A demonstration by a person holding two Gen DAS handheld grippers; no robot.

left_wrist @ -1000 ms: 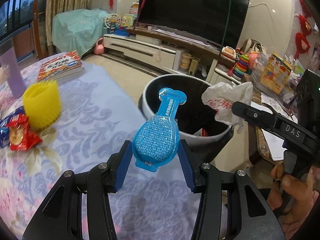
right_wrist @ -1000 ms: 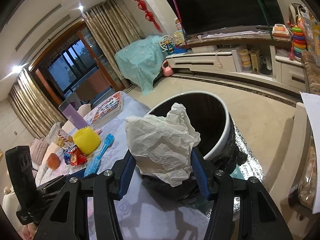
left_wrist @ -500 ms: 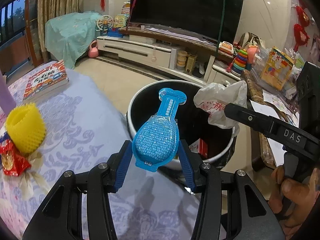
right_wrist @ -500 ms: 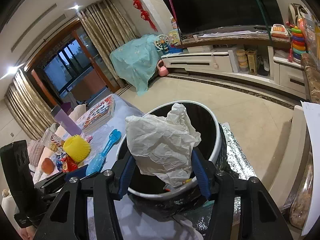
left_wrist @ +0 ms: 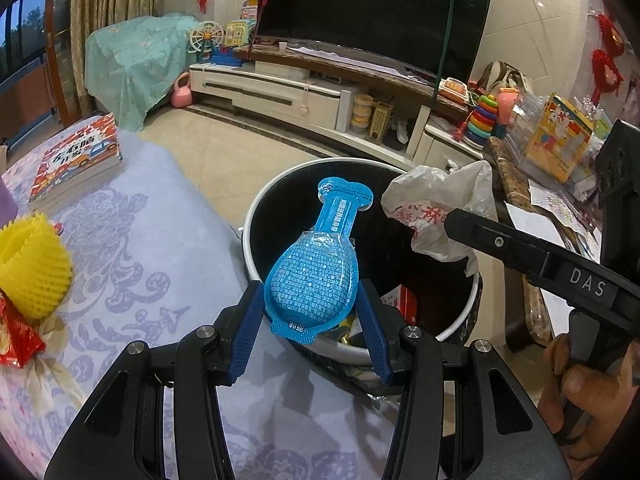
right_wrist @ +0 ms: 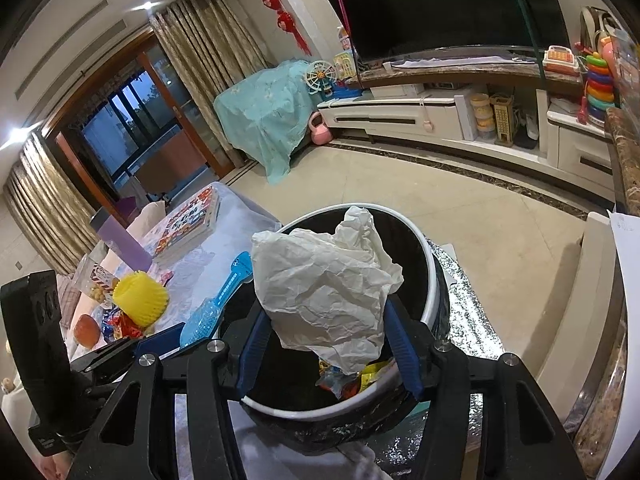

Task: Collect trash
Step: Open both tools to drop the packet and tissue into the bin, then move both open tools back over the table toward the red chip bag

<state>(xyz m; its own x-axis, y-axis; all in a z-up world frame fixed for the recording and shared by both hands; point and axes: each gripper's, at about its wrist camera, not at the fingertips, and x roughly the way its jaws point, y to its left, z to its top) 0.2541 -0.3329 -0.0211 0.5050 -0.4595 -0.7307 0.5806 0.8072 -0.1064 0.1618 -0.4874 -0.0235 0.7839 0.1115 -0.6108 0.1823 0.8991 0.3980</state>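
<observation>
My left gripper [left_wrist: 310, 292] is shut on a blue flask-shaped packet [left_wrist: 340, 216], held upright over the near rim of the black bin with a white rim [left_wrist: 246, 240]. My right gripper [right_wrist: 324, 316] is shut on a crumpled white plastic bag [right_wrist: 324, 280] and hangs above the bin's mouth [right_wrist: 430, 264]. In the left wrist view the same bag [left_wrist: 436, 204] shows at the bin's right edge. In the right wrist view the blue packet [right_wrist: 216, 304] sits left of the bag. Coloured wrappers [right_wrist: 360, 380] lie at the bottom of the bin.
A table with a lilac patterned cloth [left_wrist: 140, 260] borders the bin on the left. On it are a yellow foam net [left_wrist: 32, 268], a red snack wrapper [left_wrist: 16, 336] and a book [left_wrist: 76, 160]. A person's hand [left_wrist: 580, 392] grips the right handle. Beyond lie open floor and a TV stand [left_wrist: 280, 88].
Both grippers have carried their loads toward the bin. The bin now sits closer and more directly under the bag and the packet, and its contents have come into sight.
</observation>
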